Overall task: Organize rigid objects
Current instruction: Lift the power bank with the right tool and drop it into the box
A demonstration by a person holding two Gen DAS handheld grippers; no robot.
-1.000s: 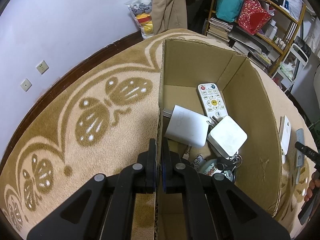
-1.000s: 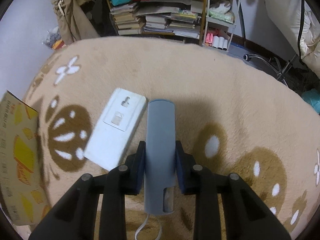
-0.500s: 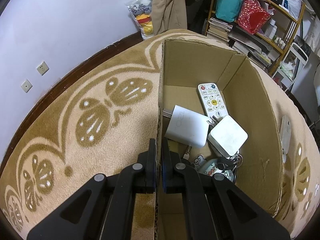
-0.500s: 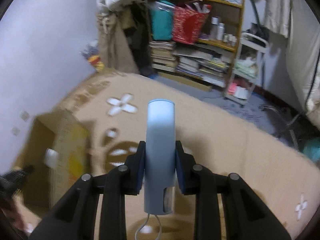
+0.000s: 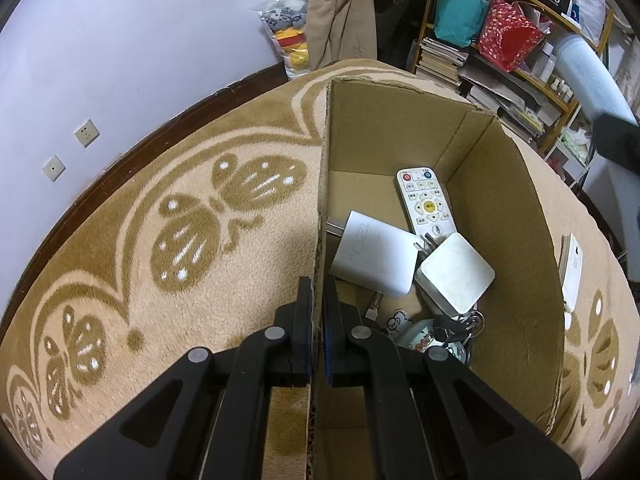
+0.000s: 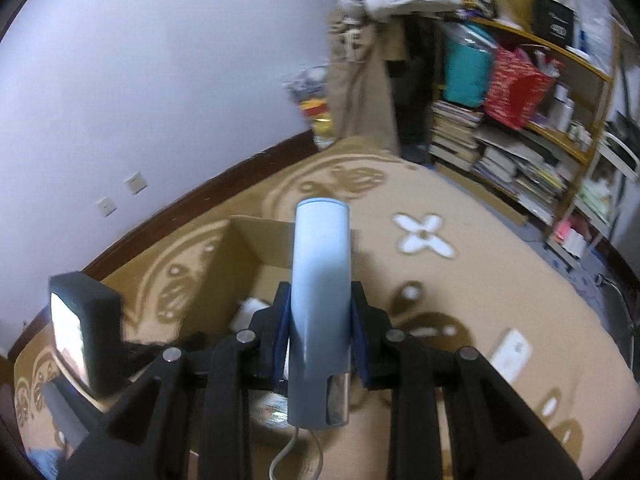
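An open cardboard box (image 5: 508, 216) stands on the carpet. My left gripper (image 5: 317, 296) is shut on its near left wall. Inside lie a white remote (image 5: 425, 202), a white charger (image 5: 374, 258), a white square adapter (image 5: 454, 274) and a bunch of keys (image 5: 456, 330). My right gripper (image 6: 320, 312) is shut on a long light-blue device (image 6: 320, 292) with a white cord at its back end, held in the air above the box (image 6: 240, 248). That blue device (image 5: 588, 74) also shows at the upper right of the left wrist view.
A flat white device (image 5: 572, 268) (image 6: 512, 354) lies on the carpet just right of the box. A patterned beige carpet (image 5: 160, 220) covers the floor. A wall with sockets (image 5: 86, 133) runs on the left; cluttered bookshelves (image 6: 520, 152) stand at the back right.
My right gripper has lifted the blue device off the carpet, away from the flat white device, and swung it left over the box. My left gripper has kept its hold on the box wall.
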